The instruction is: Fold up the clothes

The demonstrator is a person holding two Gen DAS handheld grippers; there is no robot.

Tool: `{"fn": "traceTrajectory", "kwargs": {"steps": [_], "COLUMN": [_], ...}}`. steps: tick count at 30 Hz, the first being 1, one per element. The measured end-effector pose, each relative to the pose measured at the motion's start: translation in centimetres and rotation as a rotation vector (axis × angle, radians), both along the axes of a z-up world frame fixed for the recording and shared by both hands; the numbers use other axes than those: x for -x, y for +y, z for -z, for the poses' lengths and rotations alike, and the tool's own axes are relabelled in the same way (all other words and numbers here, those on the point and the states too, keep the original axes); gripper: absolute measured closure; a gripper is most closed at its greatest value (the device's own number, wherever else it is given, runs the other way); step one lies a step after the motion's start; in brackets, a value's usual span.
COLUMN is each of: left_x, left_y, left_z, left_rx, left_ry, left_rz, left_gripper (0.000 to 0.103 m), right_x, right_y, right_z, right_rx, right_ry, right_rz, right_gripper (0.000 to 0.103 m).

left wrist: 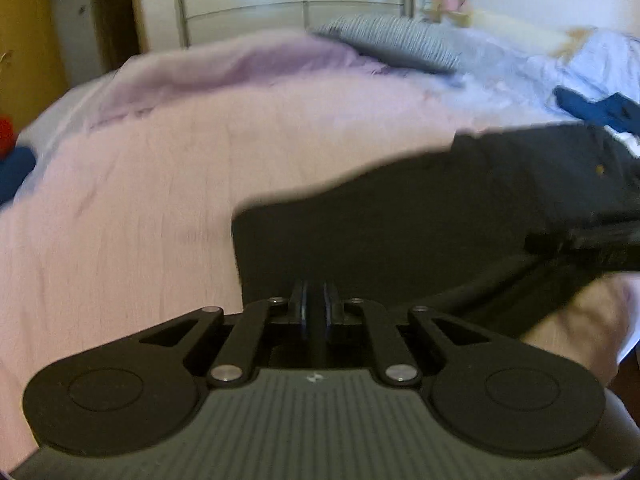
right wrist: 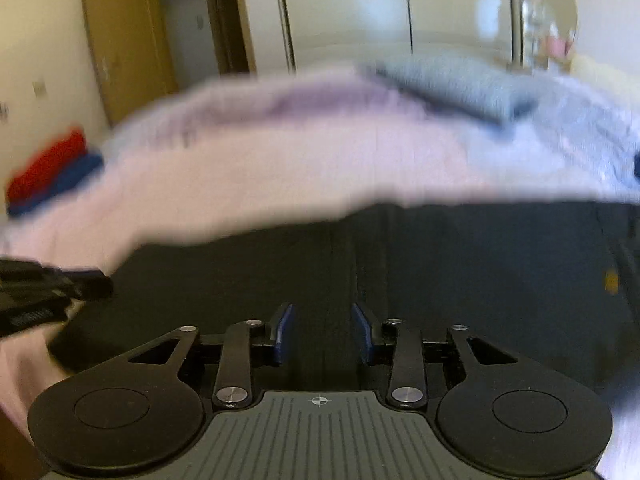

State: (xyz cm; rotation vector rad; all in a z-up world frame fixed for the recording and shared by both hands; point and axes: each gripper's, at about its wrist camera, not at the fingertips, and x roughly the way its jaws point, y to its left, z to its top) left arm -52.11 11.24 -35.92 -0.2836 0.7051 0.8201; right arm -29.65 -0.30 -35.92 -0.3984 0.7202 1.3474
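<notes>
A dark garment [left wrist: 420,216] lies spread on the pink bed sheet [left wrist: 160,200]. My left gripper [left wrist: 316,300] is shut on the garment's near edge at its left corner. In the right wrist view the same dark garment [right wrist: 440,272] fills the lower half, blurred. My right gripper [right wrist: 324,328] is open, its blue pads [right wrist: 282,332] apart over the garment's near edge, with cloth between them. The right gripper shows at the right edge of the left wrist view [left wrist: 592,246]; the left gripper shows at the left edge of the right wrist view [right wrist: 48,292].
A grey pillow [left wrist: 396,40] and a pale blue duvet [left wrist: 560,68] lie at the far side. A blue garment [left wrist: 596,108] lies at the right. Red and blue folded clothes [right wrist: 52,172] sit at the bed's left edge. White wardrobe doors [right wrist: 400,12] stand behind.
</notes>
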Motion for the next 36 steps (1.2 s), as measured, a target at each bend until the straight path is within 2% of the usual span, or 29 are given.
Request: {"fn": "traceTrajectory", "kwargs": {"steps": [2,5,6,8,13,17,26,36], "left_x": [-0.2,-0.8,-0.9,-0.9,-1.0,-1.0,-0.7,-1.4], "left_y": [-0.5,-1.2,-1.5,-2.7,-5.8,-8.2,-13.4,-14.9], "left_z": [-0.6,-2.6,-3.2,-3.7,-4.9,-5.8,-8.0,-8.8], "left_rx": [0.027,0.069,0.085,0.083,0.077,0.073,0.035,0.012], "left_ry": [0.011,0.013,0.008,0.012,0.023,0.032,0.030,0.032], "left_rz": [-0.050,-0.123,-0.145,-0.147,-0.152,-0.155,-0.145,-0.118], "left_gripper": [0.095,0.094,0.091,0.082,0.077,0.072,0.067,0.067], "right_x": [0.1,0.2,0.1,0.1,-1.0,-1.6,-1.4,-1.7], "right_y": [-0.6,-1.3,-1.9,-3.3,-7.4,-10.4,-15.1,-17.0], "right_z": [0.8,-1.2,-1.9,-3.3,-3.8,-4.7,-7.1,-7.2], "right_rx": [0.012,0.029,0.019,-0.002,0.040,0.043,-0.022,-0.025], "right_ry": [0.010,0.015,0.018,0.026,0.064,0.070,0.053,0.066], "right_rz": [0.007,0.028,0.037,0.055,0.165,0.235,0.282,0.322], "right_gripper": [0.067,0.067,0.067,0.066,0.064,0.059,0.056,0.055]}}
